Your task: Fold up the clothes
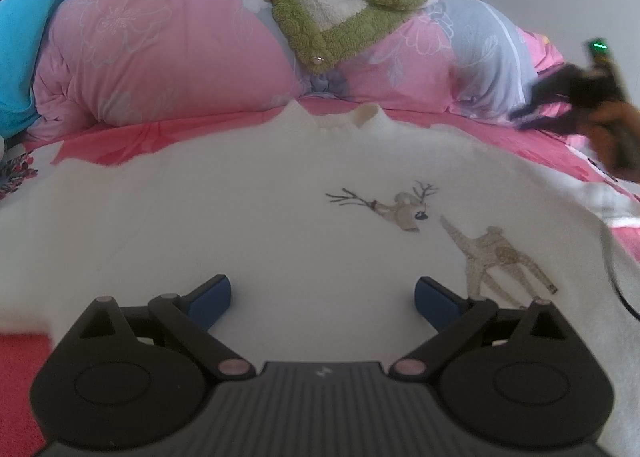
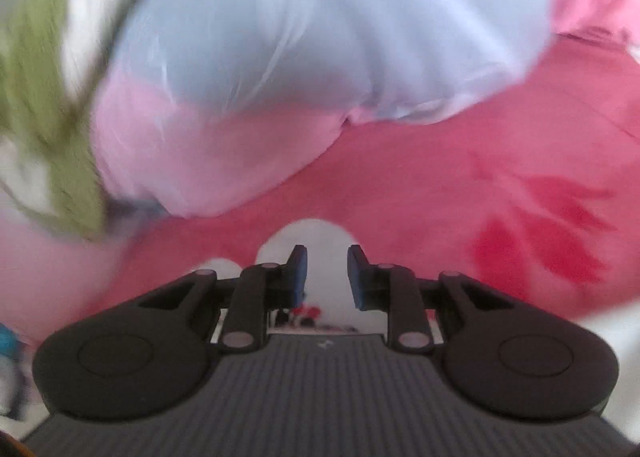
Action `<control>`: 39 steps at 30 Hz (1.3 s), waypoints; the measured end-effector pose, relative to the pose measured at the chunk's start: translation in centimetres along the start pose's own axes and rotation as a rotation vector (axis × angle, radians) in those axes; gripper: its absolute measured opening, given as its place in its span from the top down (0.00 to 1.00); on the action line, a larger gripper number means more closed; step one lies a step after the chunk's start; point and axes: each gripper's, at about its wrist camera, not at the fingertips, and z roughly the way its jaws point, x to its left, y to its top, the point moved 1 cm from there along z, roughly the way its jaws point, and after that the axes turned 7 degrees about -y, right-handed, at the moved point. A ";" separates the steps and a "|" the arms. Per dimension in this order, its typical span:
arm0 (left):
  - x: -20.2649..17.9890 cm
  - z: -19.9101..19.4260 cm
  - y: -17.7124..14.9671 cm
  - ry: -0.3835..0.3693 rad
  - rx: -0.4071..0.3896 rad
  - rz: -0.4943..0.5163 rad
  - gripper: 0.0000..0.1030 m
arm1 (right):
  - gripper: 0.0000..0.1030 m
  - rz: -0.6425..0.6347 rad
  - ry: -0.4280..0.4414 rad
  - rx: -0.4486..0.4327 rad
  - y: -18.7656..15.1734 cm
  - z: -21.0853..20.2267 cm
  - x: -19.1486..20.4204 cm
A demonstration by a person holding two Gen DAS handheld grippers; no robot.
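The white sweater (image 1: 248, 225) is lying flat on the pink bed sheet (image 1: 120, 137), filling the middle of the left wrist picture. Its neck hole is pointing to the top of the frame, and two little deer (image 1: 404, 211) are sewn on it at the right. The bottom of the sweater is hiding under the tool, and its left sleeve is running off the left edge.

The left gripper (image 1: 322, 297) is sitting at the bottom of that picture with its blue fingers (image 1: 210, 299) spread wide apart, holding nothing. The sweater is showing between them.

The right gripper (image 1: 532, 113) is showing at the right edge of the same picture, all smeared (a hand (image 1: 612, 137) is holding it, partly cut off). In its own picture the right gripper (image 2: 327, 275) is parted only a little, with nothing pinched between the blue pads. A bit of white cloth is peeking out past them at the bottom middle; I cannot tell if it is touching them.

A puffy pink and gray quilt (image 1: 160, 57) is piled across the top. A green and cream fuzzy jacket (image 1: 332, 5) is resting on it. In the right wrist picture they are too blurry to make out well.
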 end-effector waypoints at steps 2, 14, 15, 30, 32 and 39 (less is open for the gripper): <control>0.0 0.0 0.0 0.000 0.001 0.000 0.04 | 0.76 -0.080 0.027 0.043 -1.7 -3.2 -1.1; 0.1 0.0 0.1 -0.004 -0.002 -0.003 0.04 | 0.87 -0.125 -0.130 0.009 -7.1 -11.2 -18.2; 0.1 0.0 0.1 -0.004 -0.002 -0.003 0.04 | 1.00 -0.047 -0.139 -0.011 -6.5 -11.6 -20.8; 0.0 -0.1 0.2 -0.004 -0.003 -0.007 0.03 | 0.76 0.269 -0.269 -0.288 -5.9 -16.3 -26.7; 0.0 -0.2 0.2 -0.004 -0.003 -0.008 0.03 | 0.75 0.224 -0.284 -0.237 -5.7 -14.3 -26.0; 0.0 -0.2 0.2 -0.005 -0.004 -0.012 0.04 | 0.73 0.542 -0.601 -0.309 -8.5 -19.7 -30.3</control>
